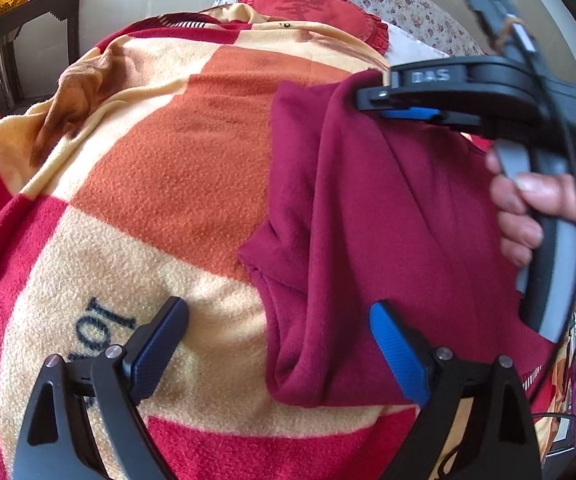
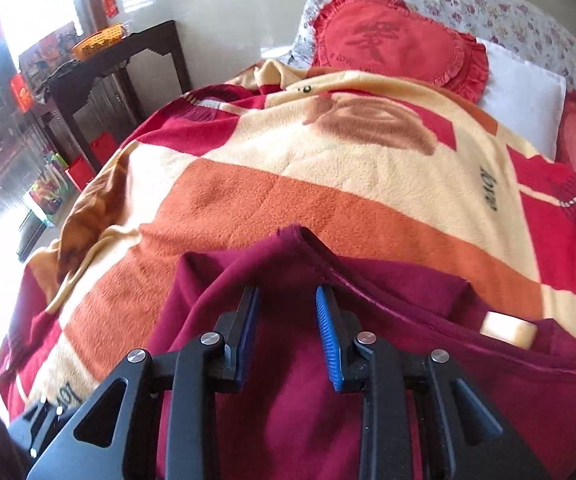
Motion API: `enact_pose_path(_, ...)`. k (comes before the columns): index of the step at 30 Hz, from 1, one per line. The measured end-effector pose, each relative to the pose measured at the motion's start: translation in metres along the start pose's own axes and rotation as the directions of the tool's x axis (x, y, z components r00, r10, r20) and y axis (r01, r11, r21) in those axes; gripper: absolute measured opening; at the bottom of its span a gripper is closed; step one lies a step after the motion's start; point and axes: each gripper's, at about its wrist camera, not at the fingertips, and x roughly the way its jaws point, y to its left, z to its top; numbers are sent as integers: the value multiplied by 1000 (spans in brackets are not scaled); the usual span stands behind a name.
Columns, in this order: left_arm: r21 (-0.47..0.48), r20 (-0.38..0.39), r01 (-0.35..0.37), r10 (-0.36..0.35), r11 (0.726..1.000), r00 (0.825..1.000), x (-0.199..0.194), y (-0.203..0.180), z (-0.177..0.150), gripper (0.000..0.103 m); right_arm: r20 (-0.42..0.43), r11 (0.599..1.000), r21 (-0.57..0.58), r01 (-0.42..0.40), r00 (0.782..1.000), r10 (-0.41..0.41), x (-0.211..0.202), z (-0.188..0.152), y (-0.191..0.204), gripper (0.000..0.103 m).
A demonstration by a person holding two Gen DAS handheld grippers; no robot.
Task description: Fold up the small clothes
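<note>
Left gripper (image 1: pixel 280 344) I see spread wide, jaws empty, low over blanket (image 1: pixel 160 184) at garment's near-left edge. Right gripper (image 2: pixel 286 332) pinching raised fold of maroon garment (image 1: pixel 368 240), pads nearly together; hand (image 1: pixel 548 216) on its handle. Garment lies on right part of blanket, long axis near to far, far corner lifted at right gripper's tip. Blanket checked orange, cream, red, covering bed. Red frilled cushion (image 2: pixel 392 44) and white pillow (image 2: pixel 524 92) far; dark side table (image 2: pixel 128 60) far left.
</note>
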Motion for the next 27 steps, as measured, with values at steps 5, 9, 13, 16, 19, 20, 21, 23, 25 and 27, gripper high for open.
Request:
enact_pose_path(5, -2, 6, 9, -9, 1000, 1000, -1, 1, -2, 97, -27, 999, 37, 0, 1000, 1, 15, 7, 0, 12)
enact_pose_path(9, -5, 23, 30, -30, 1000, 999, -4, 3, -5, 97, -29, 997, 55, -59, 998, 61, -2, 5, 3, 12)
enact_pose_path(13, -13, 33, 50, -50, 999, 998, -7, 6, -8, 98, -60, 984, 47, -171, 983, 174, -11, 2, 21, 24)
enact_pose_path(16, -20, 33, 63, -63, 998, 997, -8, 8, -10, 98, -120, 984, 9, -176, 977, 176, 0, 1, 42, 37)
enact_pose_path(19, -26, 42, 78, -77, 997, 996, -10, 10, -13, 98, -168, 993, -24, -115, 980, 110, 22, 1, 58, 45)
enact_pose_path(20, -28, 45, 80, -79, 996, 996, -10, 11, -14, 98, -173, 995, -28, -99, 981, 93, 26, -2, 61, 46)
enact_pose_path(21, -30, 48, 82, -81, 996, 996, -11, 11, -15, 98, -180, 996, -39, -83, 981, 75, 30, -4, 64, 46)
enact_pose_path(23, -33, 49, 87, -85, 996, 995, -12, 13, -16, 99, -172, 996, -63, -60, 984, 49, 34, -7, 67, 46)
enact_pose_path(25, -42, 42, 83, -81, 996, 996, -13, 13, -14, 100, -153, 996, -81, -41, 988, 29, 31, -10, 66, 24)
enact_pose_path(27, -72, 53, 96, -93, 993, 994, -14, 15, -9, 100, -138, 996, -81, -36, 990, 25, 25, -12, 59, 9)
